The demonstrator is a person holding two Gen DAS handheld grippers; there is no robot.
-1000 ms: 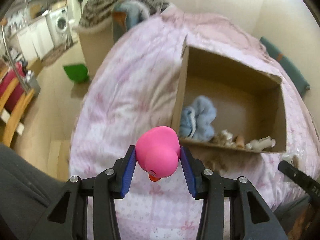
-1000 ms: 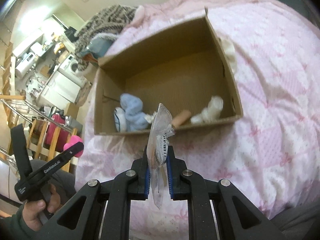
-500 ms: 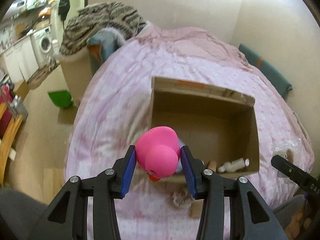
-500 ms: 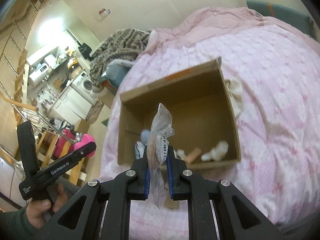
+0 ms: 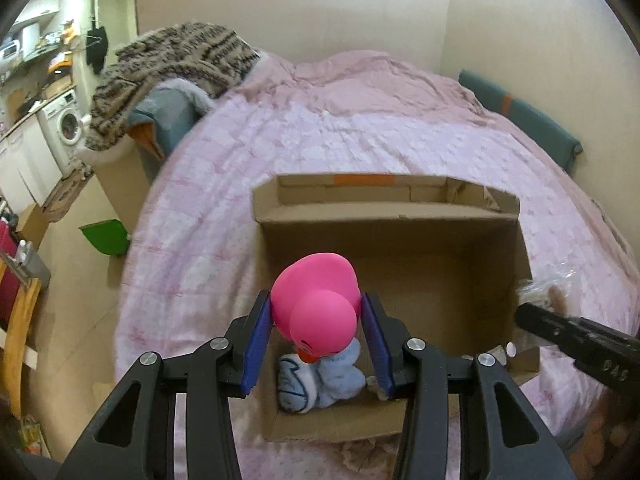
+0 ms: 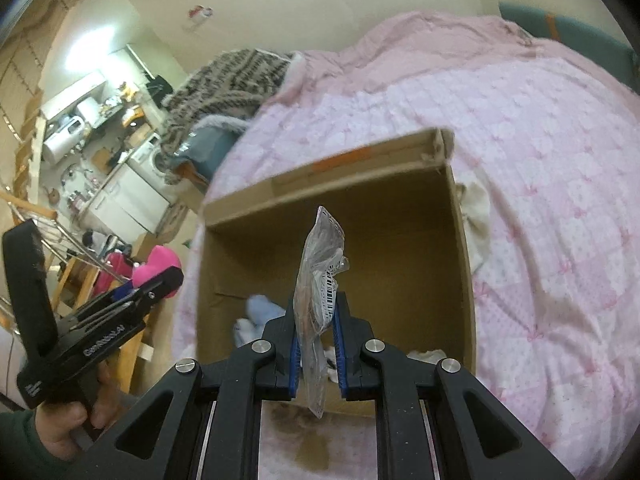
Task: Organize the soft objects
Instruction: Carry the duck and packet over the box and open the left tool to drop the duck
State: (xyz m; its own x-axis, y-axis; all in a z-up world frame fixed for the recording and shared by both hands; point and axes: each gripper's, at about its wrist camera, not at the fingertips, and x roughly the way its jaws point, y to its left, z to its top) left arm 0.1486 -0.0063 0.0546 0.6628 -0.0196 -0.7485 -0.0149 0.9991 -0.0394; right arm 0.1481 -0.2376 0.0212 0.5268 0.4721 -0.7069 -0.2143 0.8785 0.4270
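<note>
My L claw (image 5: 316, 330) pinches pink duck (image 5: 316, 308) over box (image 5: 460, 280) on bed (image 5: 360, 136). R cam only: R claw (image 6: 316, 344) clamped on plastic bag (image 6: 320, 292), hand (image 6: 68, 420). Blue plush (image 5: 320, 380) w/in box, part-hidden by duck.

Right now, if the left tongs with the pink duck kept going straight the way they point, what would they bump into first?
Probably the blue plush toy lying in the cardboard box. The left tongs hold the pink duck above the open box, and the toy shows just beyond the duck. Depth is hard to judge, so the box floor might come first.
</note>
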